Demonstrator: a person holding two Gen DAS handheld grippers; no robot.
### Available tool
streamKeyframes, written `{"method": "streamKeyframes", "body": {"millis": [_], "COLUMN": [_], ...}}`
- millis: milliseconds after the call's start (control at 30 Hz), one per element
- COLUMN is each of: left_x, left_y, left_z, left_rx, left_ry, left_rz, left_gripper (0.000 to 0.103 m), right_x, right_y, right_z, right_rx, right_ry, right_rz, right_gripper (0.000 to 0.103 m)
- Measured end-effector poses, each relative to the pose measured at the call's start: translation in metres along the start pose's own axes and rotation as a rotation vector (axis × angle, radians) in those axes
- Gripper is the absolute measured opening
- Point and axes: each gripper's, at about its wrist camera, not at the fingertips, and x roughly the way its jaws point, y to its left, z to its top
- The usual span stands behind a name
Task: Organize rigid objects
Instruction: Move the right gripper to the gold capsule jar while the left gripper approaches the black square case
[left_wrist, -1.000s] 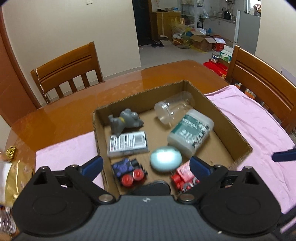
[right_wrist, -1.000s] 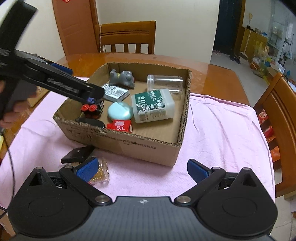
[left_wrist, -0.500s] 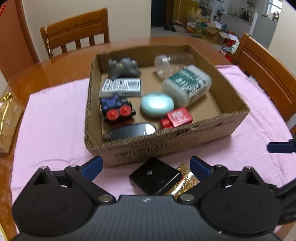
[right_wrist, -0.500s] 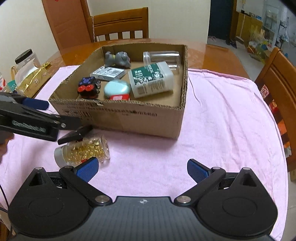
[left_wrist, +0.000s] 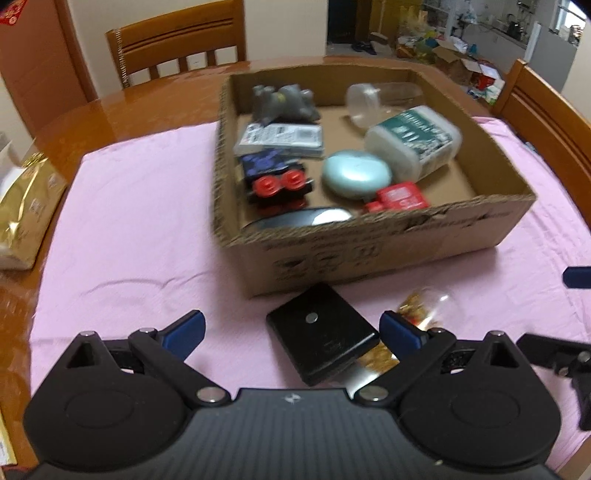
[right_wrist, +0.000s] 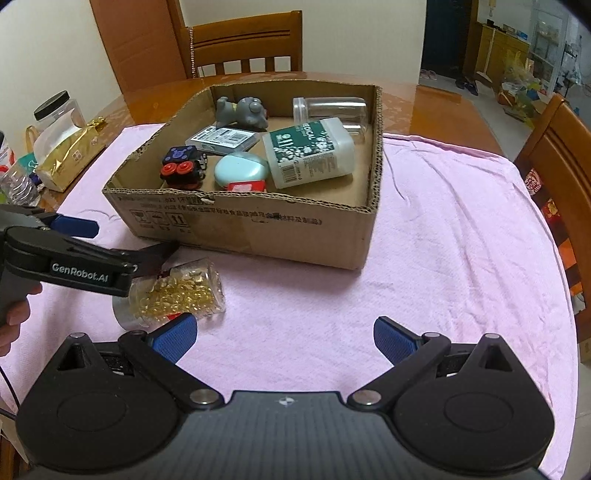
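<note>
Cardboard box (right_wrist: 258, 229) holds sorted items. Black case (left_wrist: 321, 338) and capsule jar (right_wrist: 177, 291) lie outside, awaiting pickup. Left gripper (left_wrist: 291, 328) spread wide astride case; right gripper (right_wrist: 282, 338) spread wide, empty.

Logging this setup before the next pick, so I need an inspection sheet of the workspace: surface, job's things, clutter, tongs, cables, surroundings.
Surface: pink cloth over a wooden table.
Job's things: cardboard box holding a grey toy, white bottle, clear jar, blue case and more; black box and jar of gold capsules lie on the cloth outside.
Clutter: gold bag, black-lidded jar on the table's edge.
Tongs: left tongs open around the black box; right tongs open, empty.
Cables: one thin black cable at the left edge.
Surroundings: wooden chairs, open doorway.
</note>
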Motion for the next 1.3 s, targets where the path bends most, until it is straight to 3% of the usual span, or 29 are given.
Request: {"method": "streamKeyframes", "body": {"millis": [233,400,667,933,1300], "left_x": [0.01,0.008,0.036,0.029,0.017], "left_y": [0.026,0.034,0.016,0.03,0.082], "left_z": [-0.022,-0.025,-0.01,-0.024,-0.043], "left_rx": [-0.021,-0.083,-0.041,-0.017,-0.114], "left_ry": [0.066,0.045,0.034,0.048,0.061], "left_rz": [0.078,0.016,-0.011,0.021,0.129], "left_gripper": [0.1,0.1,0.1,0.101,0.103], "right_x": [0.006,0.012,0.016,0.024,0.048], "right_y": [0.014,0.025,0.046,0.057,0.073], "right_z": [0.005,0.008,0.008,0.014,0.023], "right_rx": [-0.046,-0.084,-0.141,-0.172,-0.231], "right_ry": [0.012,0.02,0.031,0.029,0.053], "right_rz": [0.032,0.055,0.092,0.136,0.161], "right_gripper": [0.103,0.103,0.103,0.103,0.103]}}
